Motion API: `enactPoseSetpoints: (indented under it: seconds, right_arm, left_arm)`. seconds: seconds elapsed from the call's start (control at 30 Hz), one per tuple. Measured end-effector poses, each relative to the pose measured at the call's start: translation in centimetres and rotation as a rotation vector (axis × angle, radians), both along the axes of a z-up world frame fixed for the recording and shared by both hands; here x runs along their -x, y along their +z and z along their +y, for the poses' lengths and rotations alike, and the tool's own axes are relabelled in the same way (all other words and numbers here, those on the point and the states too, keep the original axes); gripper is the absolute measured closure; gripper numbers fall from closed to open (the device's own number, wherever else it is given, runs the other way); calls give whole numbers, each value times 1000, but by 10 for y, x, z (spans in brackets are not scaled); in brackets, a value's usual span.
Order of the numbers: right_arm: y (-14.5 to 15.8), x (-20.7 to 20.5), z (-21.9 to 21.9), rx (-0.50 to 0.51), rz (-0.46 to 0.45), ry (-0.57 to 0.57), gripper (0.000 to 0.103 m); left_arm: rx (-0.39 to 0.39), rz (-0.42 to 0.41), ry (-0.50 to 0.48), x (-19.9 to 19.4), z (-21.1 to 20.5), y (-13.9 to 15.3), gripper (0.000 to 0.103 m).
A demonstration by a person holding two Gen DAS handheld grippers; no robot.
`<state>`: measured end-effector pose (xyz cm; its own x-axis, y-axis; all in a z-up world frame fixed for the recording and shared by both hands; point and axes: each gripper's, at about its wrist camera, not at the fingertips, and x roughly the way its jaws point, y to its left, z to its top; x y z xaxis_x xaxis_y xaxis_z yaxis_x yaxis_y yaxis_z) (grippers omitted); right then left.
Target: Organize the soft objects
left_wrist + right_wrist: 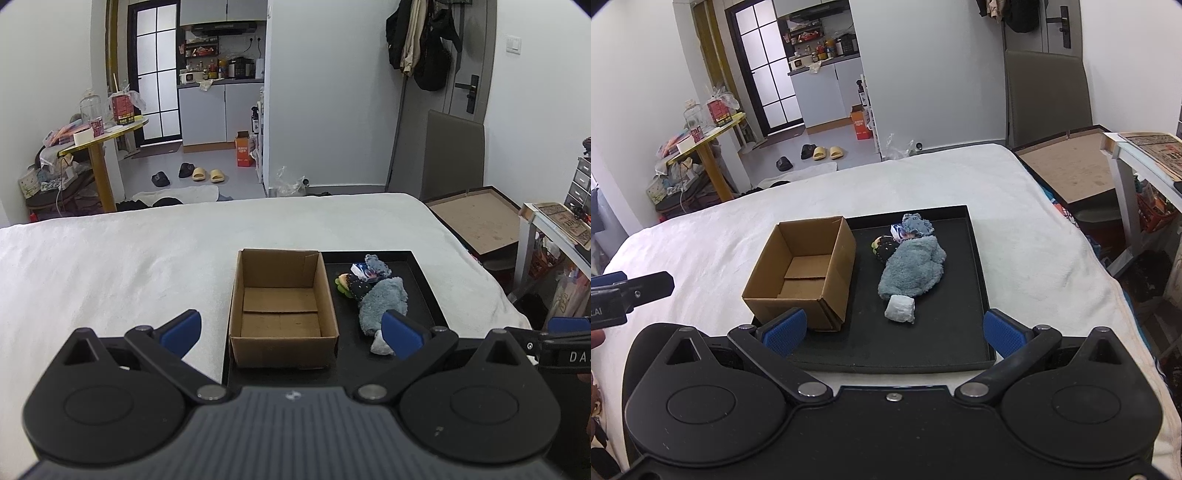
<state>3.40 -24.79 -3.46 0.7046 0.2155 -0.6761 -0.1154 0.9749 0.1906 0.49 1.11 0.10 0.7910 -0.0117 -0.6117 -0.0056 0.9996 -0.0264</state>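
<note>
Both grippers, left [291, 330] and right [894, 330], gape empty; soft pile [911, 271] lies mid-frame beyond right jaws, on tray [979, 280]

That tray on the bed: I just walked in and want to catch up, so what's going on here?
A person holds two grippers, left gripper and right gripper, both open and empty, above a black tray on the bed. A cardboard box sits empty on the tray's left side. Beside it lies a pile: a fluffy grey-blue cloth, a small white bundle and other small soft items. Nothing has been packed yet.
</note>
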Motion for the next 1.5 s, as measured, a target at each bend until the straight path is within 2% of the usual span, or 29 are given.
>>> enactPoseSetpoints:
  seconds: [0.33,0.67,1.1,1.5]
  right_arm:
    - [-17,-26,4,23,-13,-17,0]
    - [-41,-55,6,31,25,-39,0]
    - [-65,-89,9,10,93,-42,1]
    - [-81,-125,14,-26,167,-15,6]
  left_arm:
    - [-1,31,34,-36,17,-22,1]
    - [-43,91,68,-64,24,-45,2]
    - [-77,165,64,-106,22,-68,5]
    - [-116,249,81,-145,25,-89,14]
